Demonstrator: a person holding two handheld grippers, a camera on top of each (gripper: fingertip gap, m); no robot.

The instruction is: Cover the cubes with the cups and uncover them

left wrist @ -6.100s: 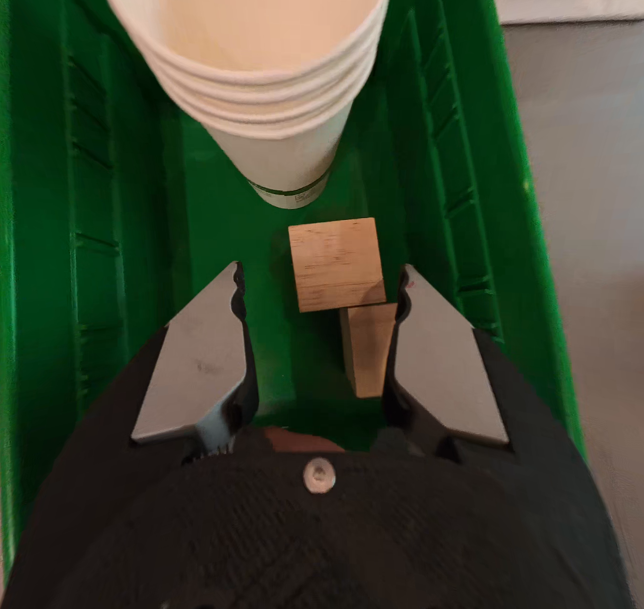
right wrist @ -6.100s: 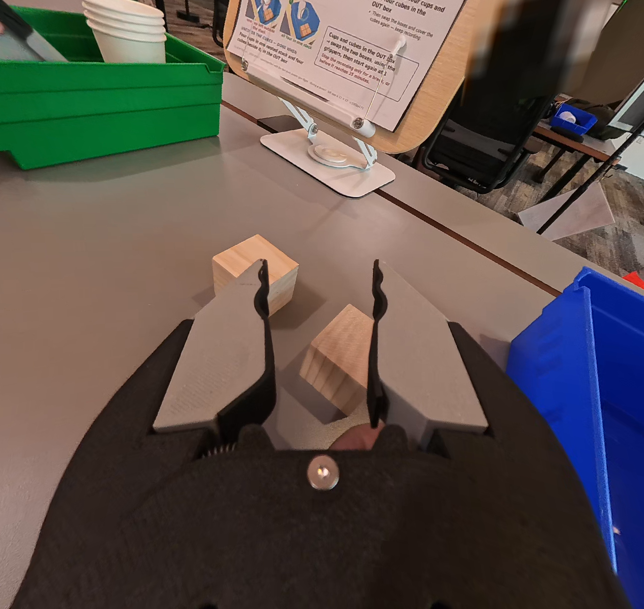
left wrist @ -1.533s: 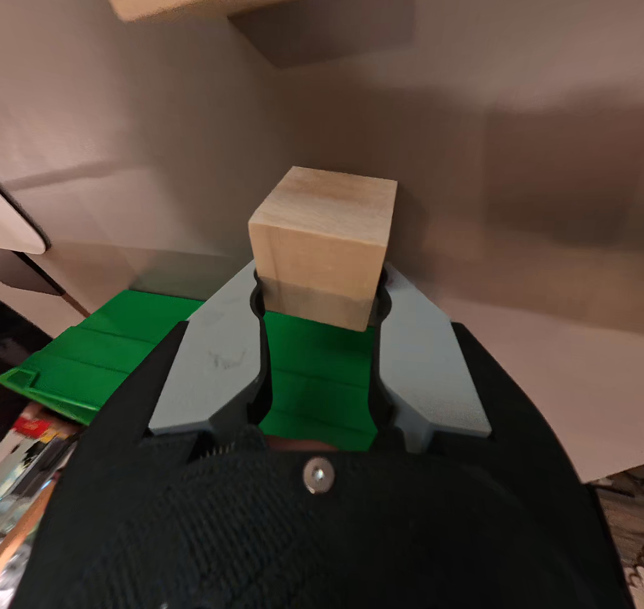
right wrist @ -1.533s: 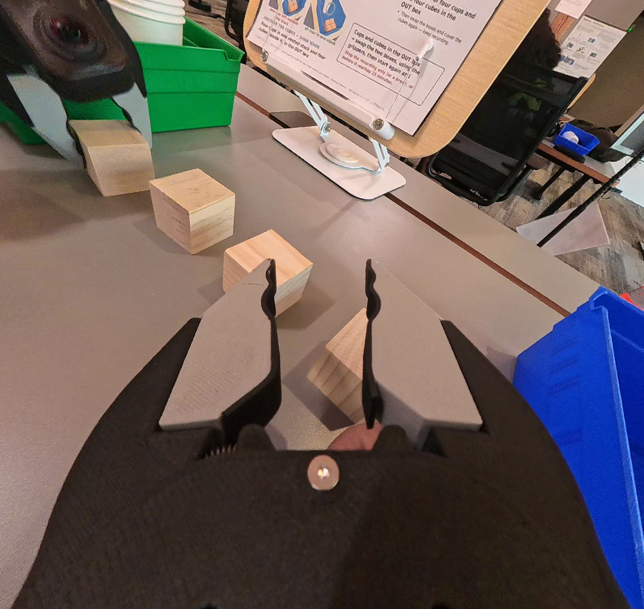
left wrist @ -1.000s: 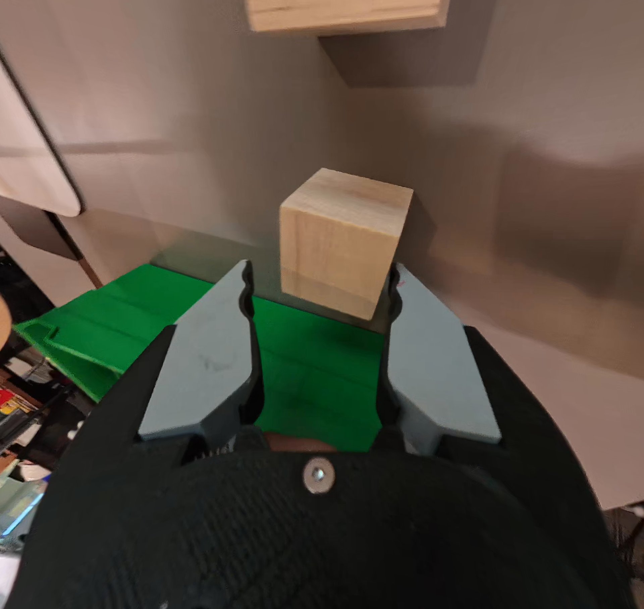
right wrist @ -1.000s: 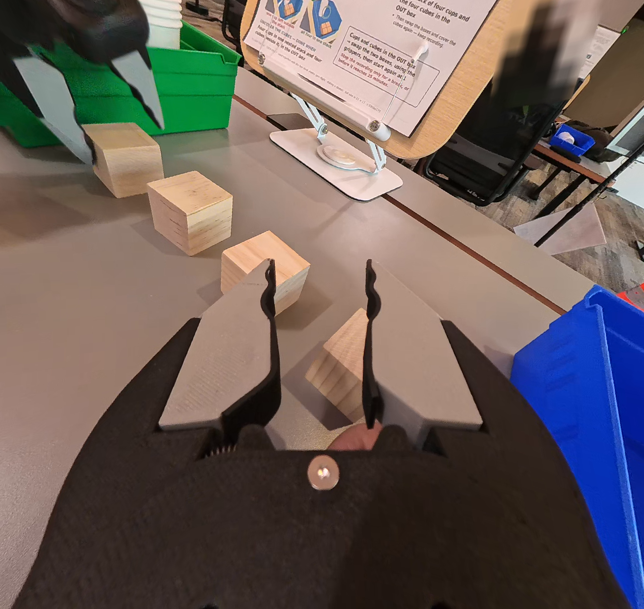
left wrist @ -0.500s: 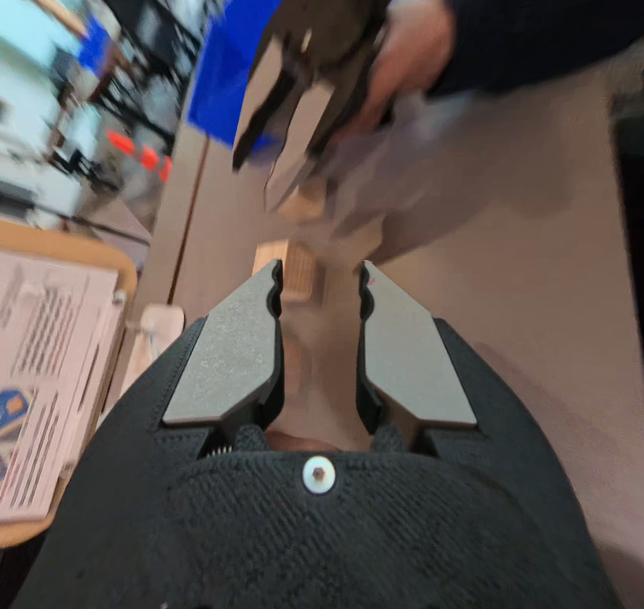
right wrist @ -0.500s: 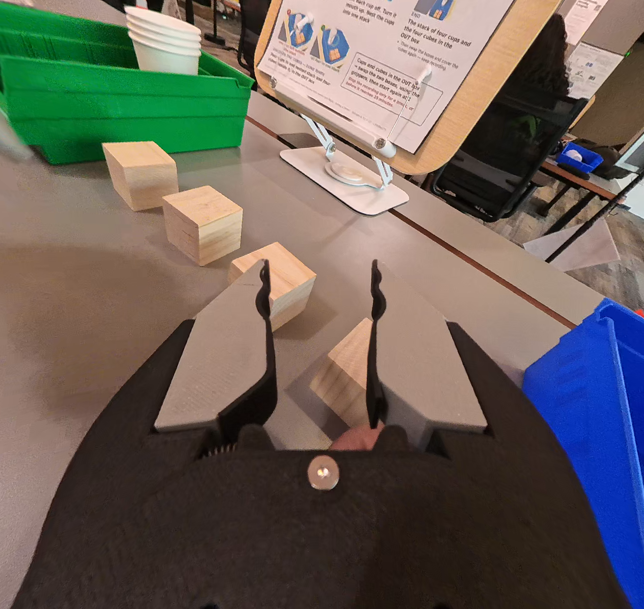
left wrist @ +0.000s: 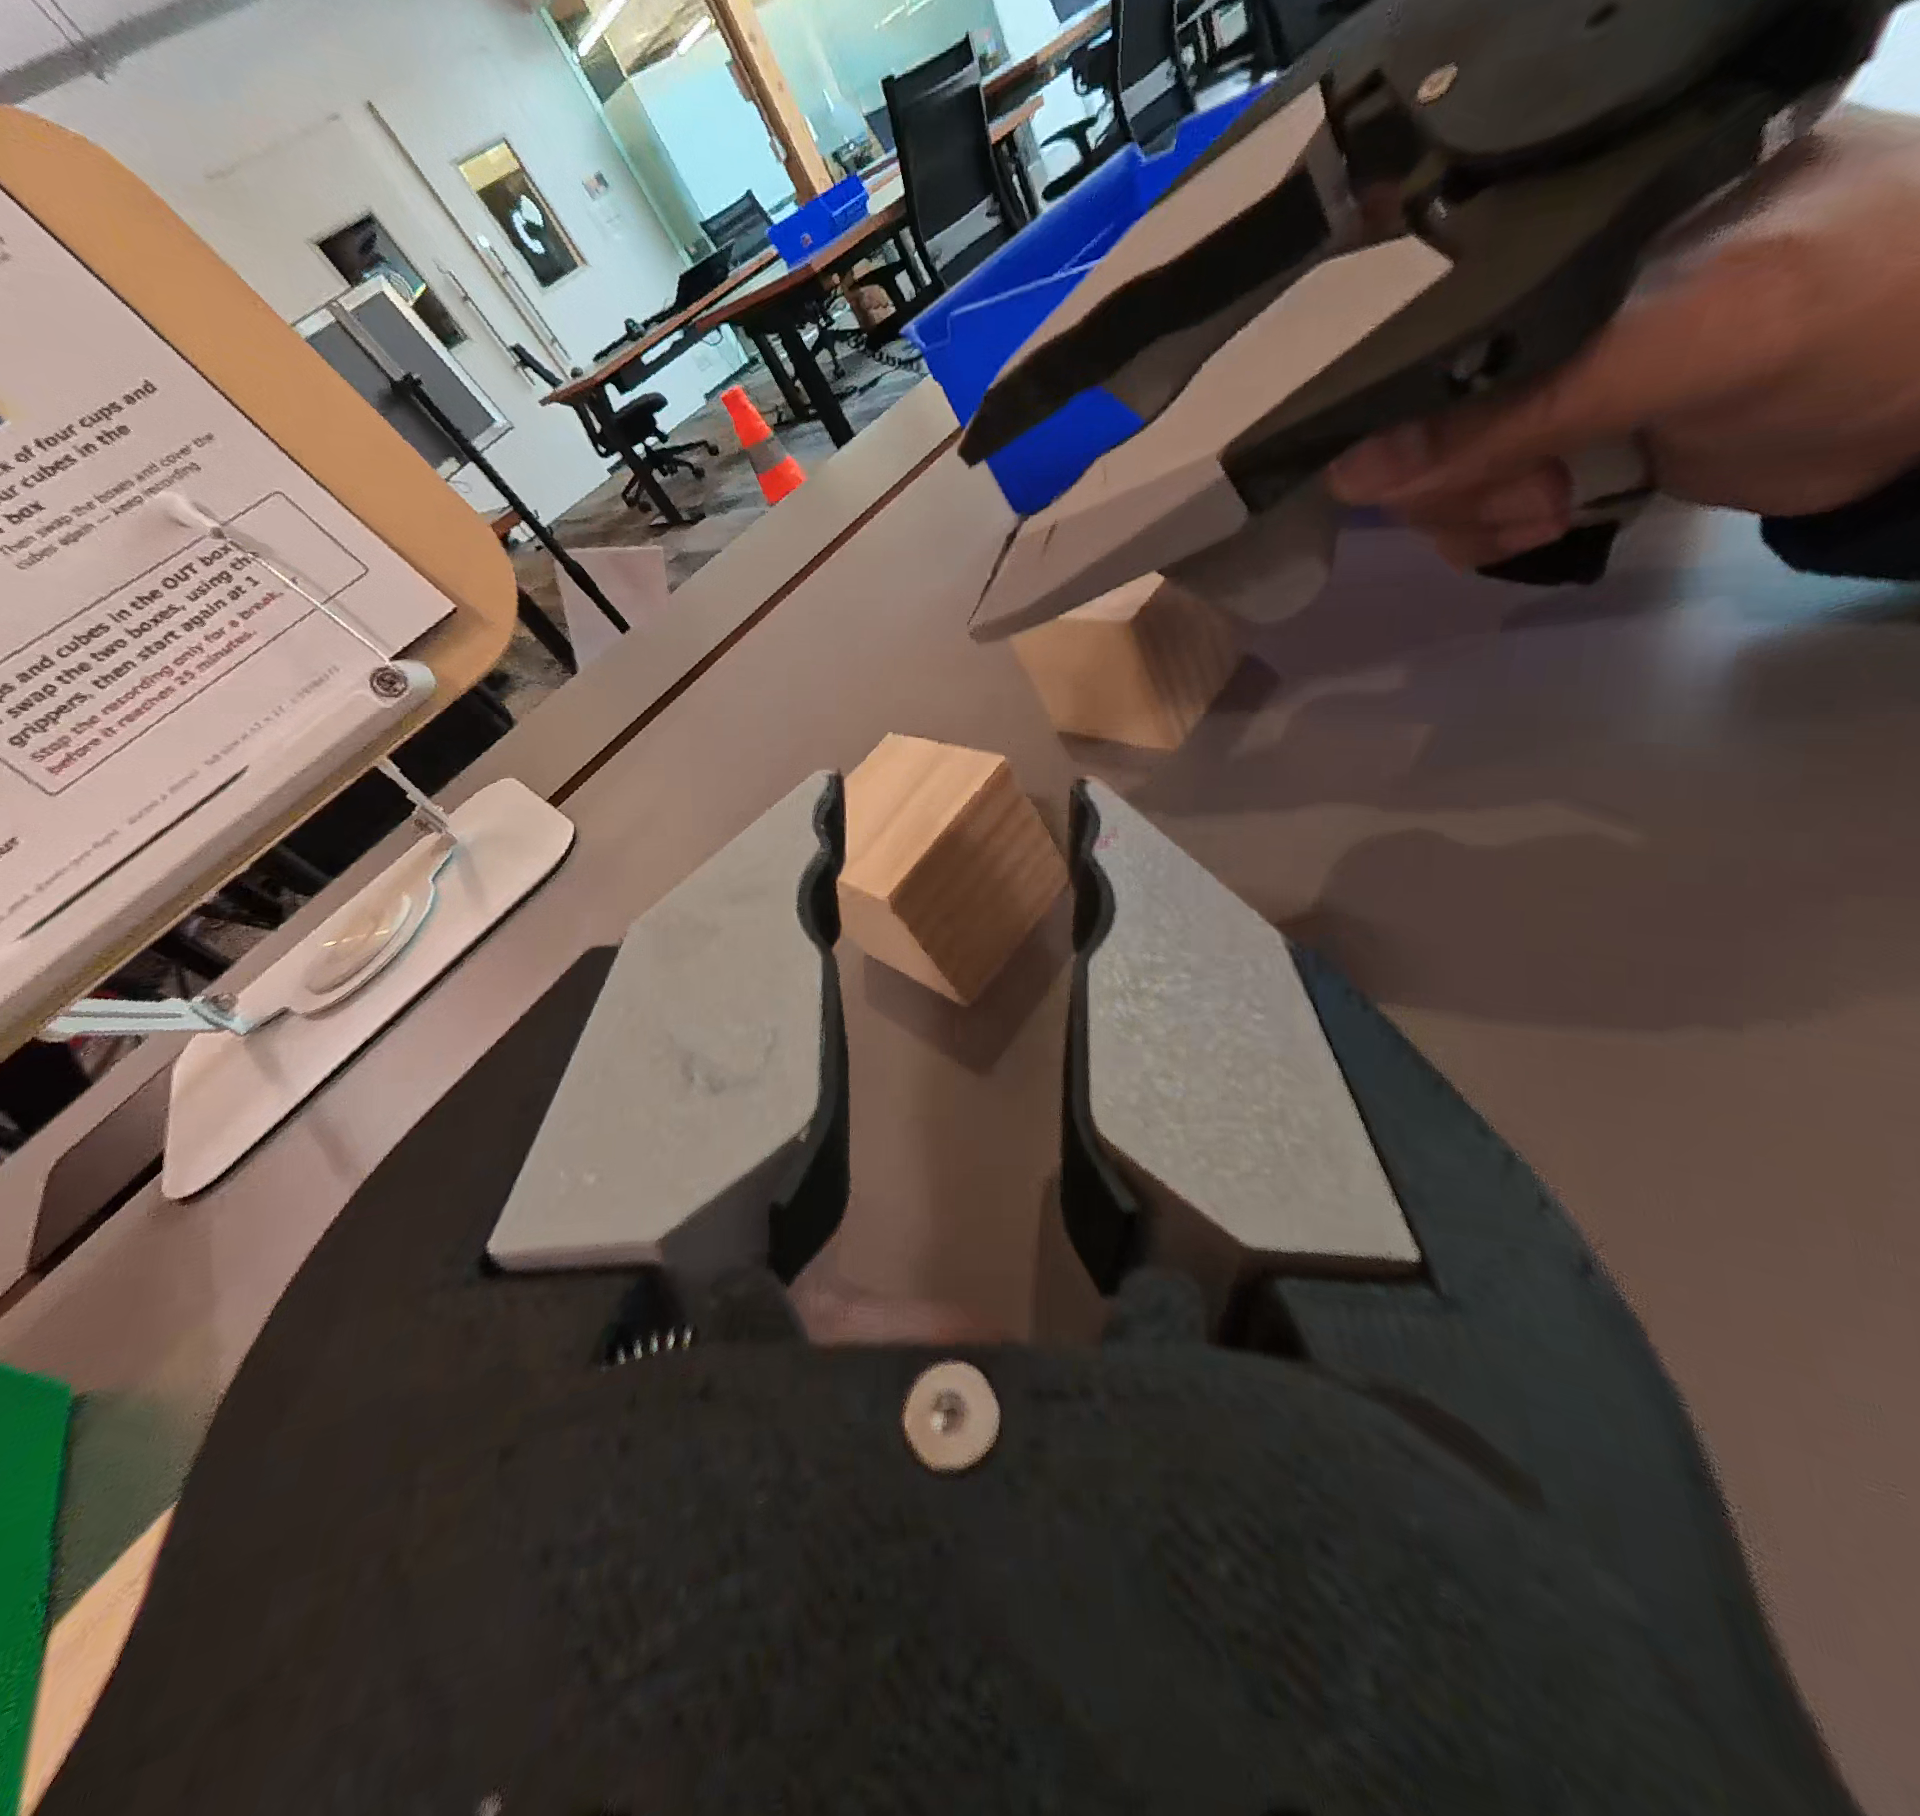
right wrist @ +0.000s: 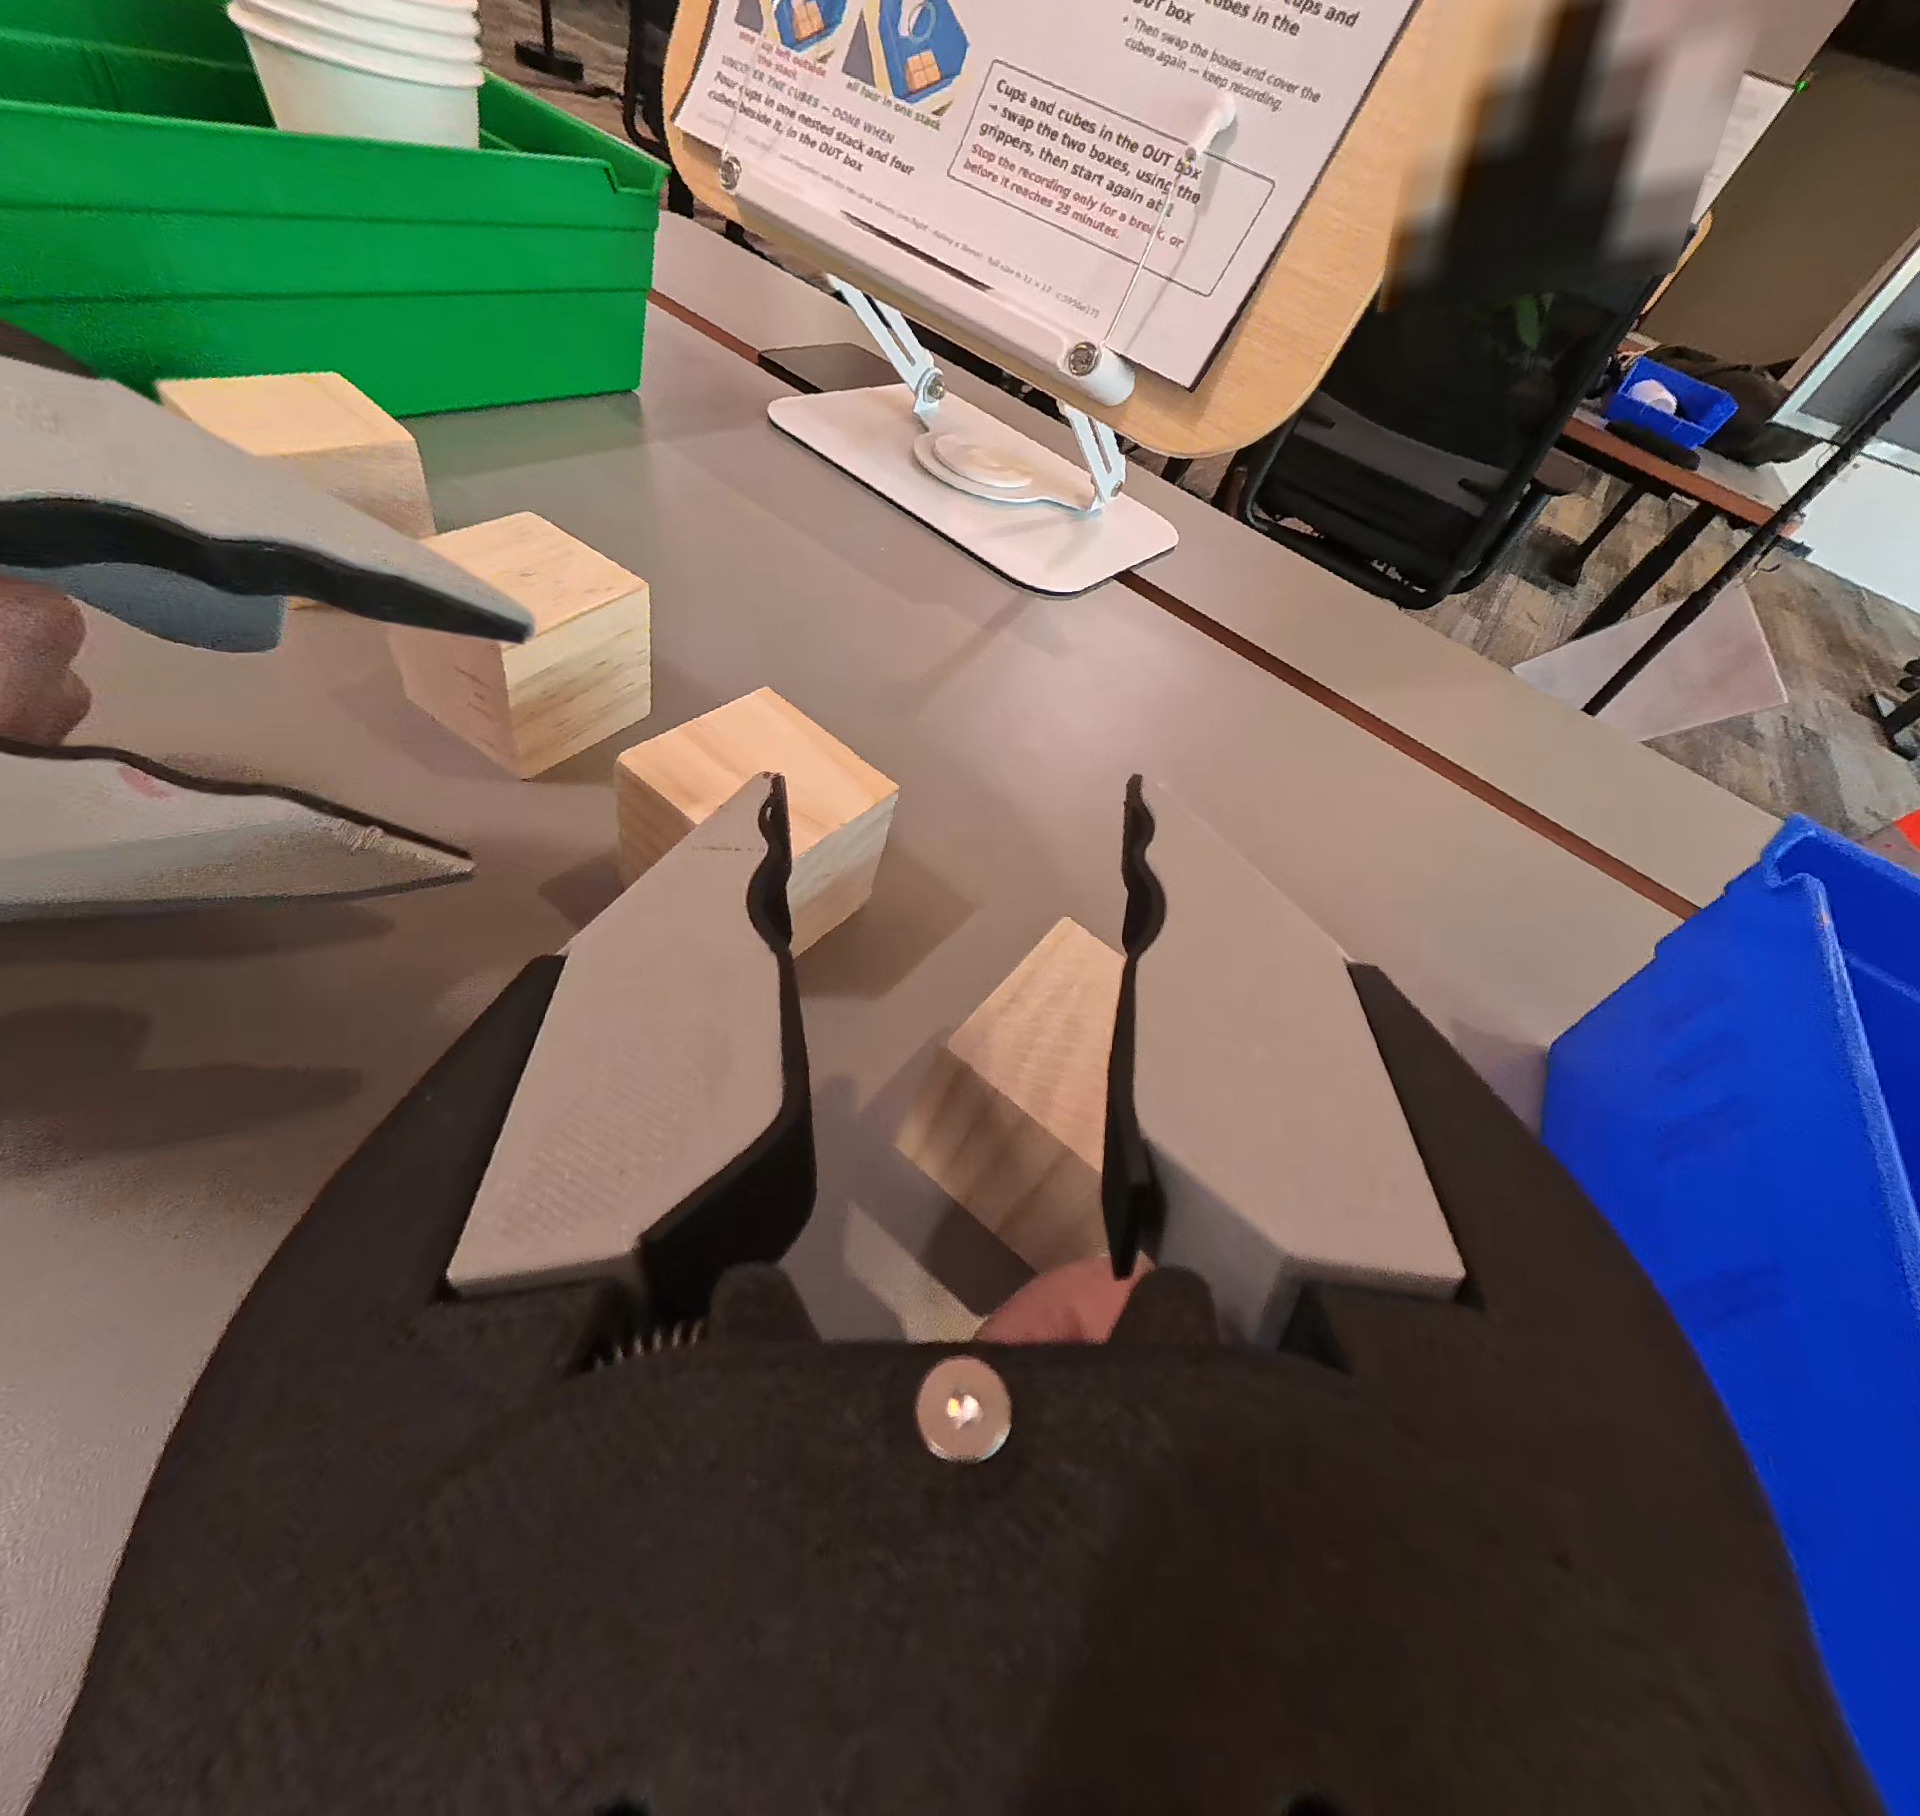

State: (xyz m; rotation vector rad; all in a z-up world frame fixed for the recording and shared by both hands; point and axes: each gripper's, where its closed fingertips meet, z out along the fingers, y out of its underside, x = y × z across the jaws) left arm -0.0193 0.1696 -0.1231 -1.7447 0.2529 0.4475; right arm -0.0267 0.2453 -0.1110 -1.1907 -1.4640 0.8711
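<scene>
Cubes: four wooden cubes (right wrist: 535, 639) now in a row on the grey table (right wrist: 1039, 686); last one just placed
Left gripper (left wrist: 951, 857): released, swung round; fingers apart, empty
Right gripper (right wrist: 951, 836): open, empty
Paper cups (right wrist: 358, 52): stacked in green bin (right wrist: 312, 249); covering next

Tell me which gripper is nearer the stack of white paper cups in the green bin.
Left. The left gripper reaches in from the bin's side of the table, beside the cube row's far end; the right gripper hovers at the row's opposite end by the blue bin, farther from the cups.
</scene>
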